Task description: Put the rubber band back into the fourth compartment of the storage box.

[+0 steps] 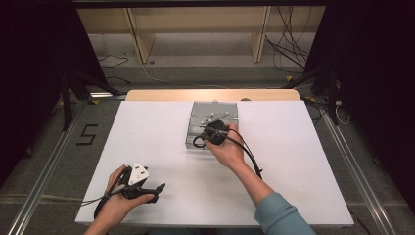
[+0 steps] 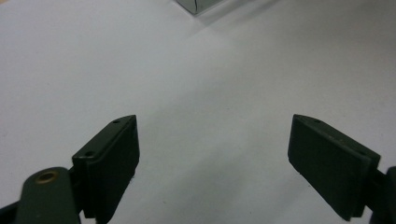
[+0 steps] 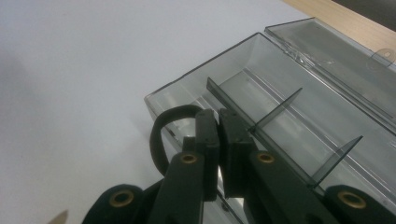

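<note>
Resting near the table's front edge, the left gripper (image 1: 147, 188) has its jaws spread wide over bare white tabletop (image 2: 196, 93), holding nothing. Farther off, the right gripper (image 3: 218, 122) is closed tight at the clear smoky plastic compartment box (image 3: 280, 100), its lid open, pinching what I take to be 1 divider wall; next seems to call for pulling it upward. Whether the pads truly clamp it is hard to make out

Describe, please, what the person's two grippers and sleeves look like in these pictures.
The left gripper is black with flat rectangular pads, brass-coloured rivets, a pale three-cornered plate on top and a black cable trailing back. The right gripper is likewise black, with brass-coloured rivets at its joints and a looping black cable. The right arm wears a teal sleeve; no sleeve is visible on the left forearm.
</note>
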`<state>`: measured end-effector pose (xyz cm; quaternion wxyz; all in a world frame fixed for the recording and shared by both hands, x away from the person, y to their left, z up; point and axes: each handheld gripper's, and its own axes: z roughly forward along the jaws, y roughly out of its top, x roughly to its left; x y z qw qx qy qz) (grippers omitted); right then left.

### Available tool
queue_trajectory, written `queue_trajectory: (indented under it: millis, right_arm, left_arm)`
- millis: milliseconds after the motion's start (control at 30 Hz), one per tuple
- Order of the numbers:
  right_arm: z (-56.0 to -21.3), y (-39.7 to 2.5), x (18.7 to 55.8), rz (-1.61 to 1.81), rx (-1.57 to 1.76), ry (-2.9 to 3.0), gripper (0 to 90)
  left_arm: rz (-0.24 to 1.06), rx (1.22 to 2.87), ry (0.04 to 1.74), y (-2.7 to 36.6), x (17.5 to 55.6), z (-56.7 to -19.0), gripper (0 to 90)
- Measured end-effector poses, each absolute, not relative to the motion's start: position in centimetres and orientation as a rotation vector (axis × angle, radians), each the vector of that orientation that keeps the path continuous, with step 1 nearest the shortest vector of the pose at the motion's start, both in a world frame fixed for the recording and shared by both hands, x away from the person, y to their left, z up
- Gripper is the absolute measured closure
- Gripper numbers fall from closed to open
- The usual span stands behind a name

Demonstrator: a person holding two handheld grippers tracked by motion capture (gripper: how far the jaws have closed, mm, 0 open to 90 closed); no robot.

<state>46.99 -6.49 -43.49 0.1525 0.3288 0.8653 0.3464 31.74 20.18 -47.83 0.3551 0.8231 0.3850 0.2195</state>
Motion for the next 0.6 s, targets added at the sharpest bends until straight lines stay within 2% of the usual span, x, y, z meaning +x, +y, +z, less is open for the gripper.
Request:
queue_trajectory:
  millis: [600]
  right_arm:
    - [-43.74,-5.82,47.83,0.982,0.957,2.472,87.8]
  left_arm:
    - [0.566,2.129,0.994,20.19,31.75,-47.82,16.3]
